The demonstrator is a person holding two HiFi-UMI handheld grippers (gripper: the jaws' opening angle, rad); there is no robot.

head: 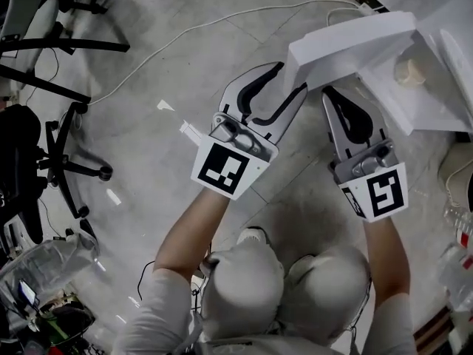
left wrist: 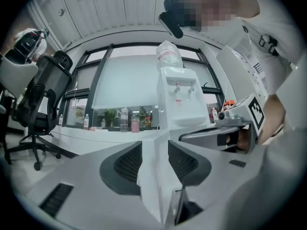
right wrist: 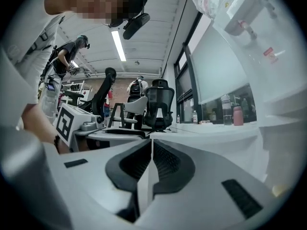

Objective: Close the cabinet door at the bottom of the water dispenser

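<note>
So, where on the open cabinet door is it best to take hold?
The free edge of the cabinet door: the panel is thin there and fits between the jaws. Come level, end-on to that edge, as the left hand-held gripper does.

Tiled floor point(head: 148, 154) (white cable point(head: 177, 44) across)

water dispenser point(head: 452, 28): cut off at right edge | right gripper point(head: 337, 102) jaws' tips: hidden under cabinet door point(head: 347, 43)
</note>
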